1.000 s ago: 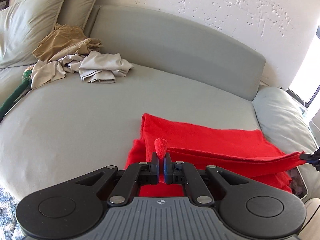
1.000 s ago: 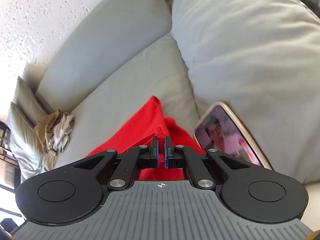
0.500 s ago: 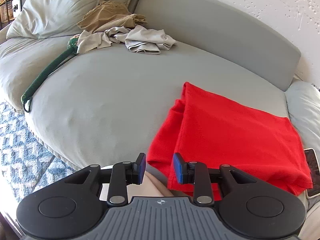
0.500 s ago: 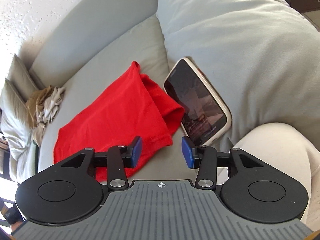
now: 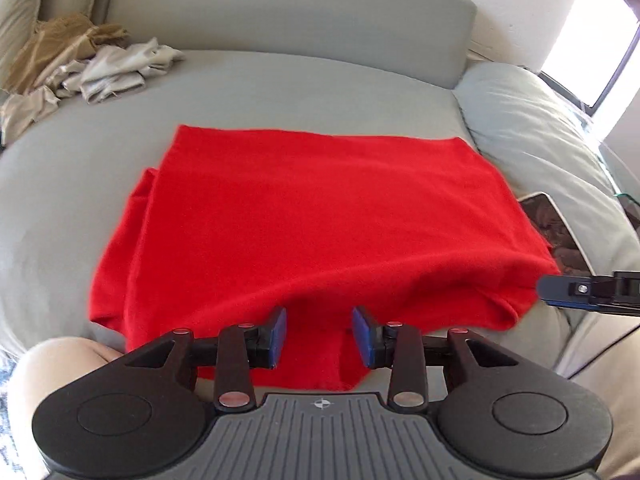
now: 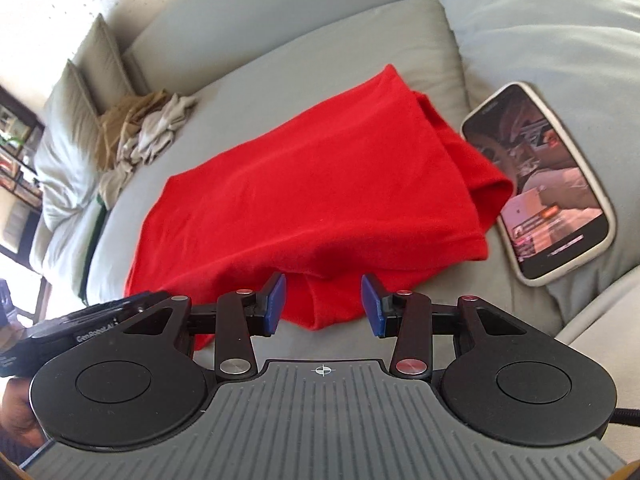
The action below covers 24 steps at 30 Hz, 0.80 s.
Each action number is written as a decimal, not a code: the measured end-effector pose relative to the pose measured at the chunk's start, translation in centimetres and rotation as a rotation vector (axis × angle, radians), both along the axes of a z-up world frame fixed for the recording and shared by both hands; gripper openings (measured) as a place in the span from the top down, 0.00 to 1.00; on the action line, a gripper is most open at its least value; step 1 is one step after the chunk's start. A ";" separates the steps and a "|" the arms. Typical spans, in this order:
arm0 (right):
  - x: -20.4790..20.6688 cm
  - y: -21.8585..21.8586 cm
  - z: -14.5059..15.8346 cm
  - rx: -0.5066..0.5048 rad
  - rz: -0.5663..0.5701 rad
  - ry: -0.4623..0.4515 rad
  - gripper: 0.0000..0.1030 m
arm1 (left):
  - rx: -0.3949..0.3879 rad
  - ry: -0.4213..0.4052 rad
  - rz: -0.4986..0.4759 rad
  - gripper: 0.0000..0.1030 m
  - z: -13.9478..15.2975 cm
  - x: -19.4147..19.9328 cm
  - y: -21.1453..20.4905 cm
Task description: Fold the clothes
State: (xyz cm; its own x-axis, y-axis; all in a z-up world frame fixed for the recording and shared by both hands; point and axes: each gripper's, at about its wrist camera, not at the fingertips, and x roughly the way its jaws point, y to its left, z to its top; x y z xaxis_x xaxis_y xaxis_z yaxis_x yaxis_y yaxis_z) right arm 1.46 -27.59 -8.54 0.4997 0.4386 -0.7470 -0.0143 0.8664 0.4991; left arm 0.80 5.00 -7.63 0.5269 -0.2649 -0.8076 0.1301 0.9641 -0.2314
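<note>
Cloth on the sofa, both claws spread and empty

Left wrist view: red garment [image 5: 320,220] lies folded flat on the grey sofa [image 5: 280,76], filling 12 o'clock; left gripper [image 5: 319,330] jaws opening over its near hem, pinching nothing. Right wrist view: right gripper [image 6: 323,302] spread over the near corner, phone [image 6: 538,182] at 2 o'clock. Soft, light, limp, so I'd pinch through all layers at the near-edge corners

sofa [image 5: 280,80]: grey | phone [image 6: 538,184]: screen lit, against right cushion [image 6: 560,40] | pillows [image 6: 76,120]: far end
</note>
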 end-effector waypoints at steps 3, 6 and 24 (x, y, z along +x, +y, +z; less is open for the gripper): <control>-0.6 0.4 -1.1 -0.021 0.016 -0.050 0.56 | -0.101 0.002 0.010 0.61 -1.0 -1.0 0.8; -0.9 0.8 -2.2 -0.054 0.035 -0.099 0.56 | -0.160 -0.016 0.036 0.59 -2.1 -1.4 1.3; -2.0 -1.1 4.7 -0.315 -0.115 -0.467 0.47 | 0.017 -0.258 0.293 0.63 5.5 -1.4 7.4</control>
